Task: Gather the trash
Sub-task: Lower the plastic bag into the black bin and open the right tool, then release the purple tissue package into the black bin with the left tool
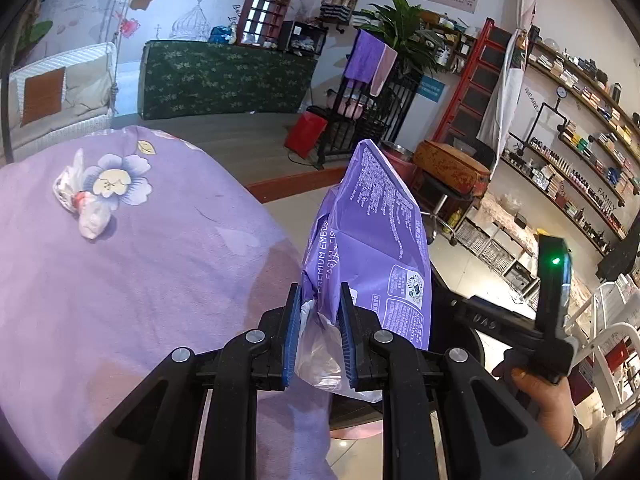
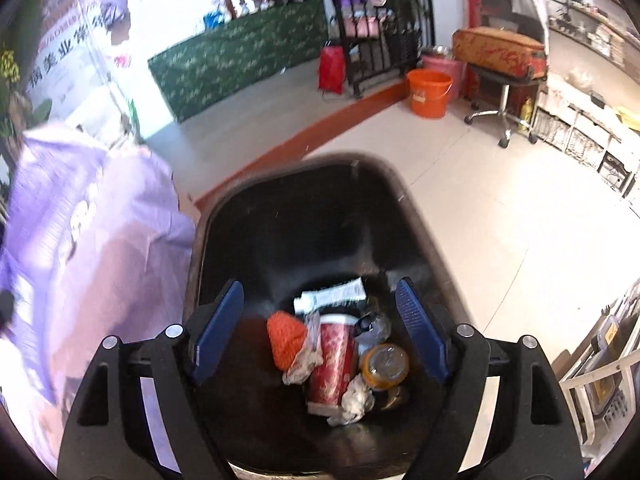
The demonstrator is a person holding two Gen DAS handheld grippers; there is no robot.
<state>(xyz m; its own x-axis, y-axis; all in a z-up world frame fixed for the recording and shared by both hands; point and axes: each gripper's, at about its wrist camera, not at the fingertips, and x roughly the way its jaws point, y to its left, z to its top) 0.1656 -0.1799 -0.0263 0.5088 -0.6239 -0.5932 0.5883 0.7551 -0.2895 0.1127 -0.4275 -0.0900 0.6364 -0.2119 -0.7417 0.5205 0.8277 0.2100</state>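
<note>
One purple tissue wrapper (image 1: pixel 372 236) is pinched at its crumpled clear end in our left tool (image 1: pixel 318 336), held just right of the bed (image 1: pixel 132 280); it looks light, limp and slippery, so we judge that bunched end the safest hold. Our right tool (image 2: pixel 320 332) hangs wide and empty over the black bin (image 2: pixel 280 208), which holds a red cup (image 2: pixel 334 360), an orange knit piece (image 2: pixel 285 338), a tube (image 2: pixel 332 294), a jar (image 2: pixel 386 364) and wads. A crumpled wrapper (image 1: pixel 80 196) lies far left on the bed

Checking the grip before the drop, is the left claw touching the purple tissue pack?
Touching. The left wrist view shows the left claw with both blue pads pressed against the crumpled lower end of the purple tissue pack.
</note>
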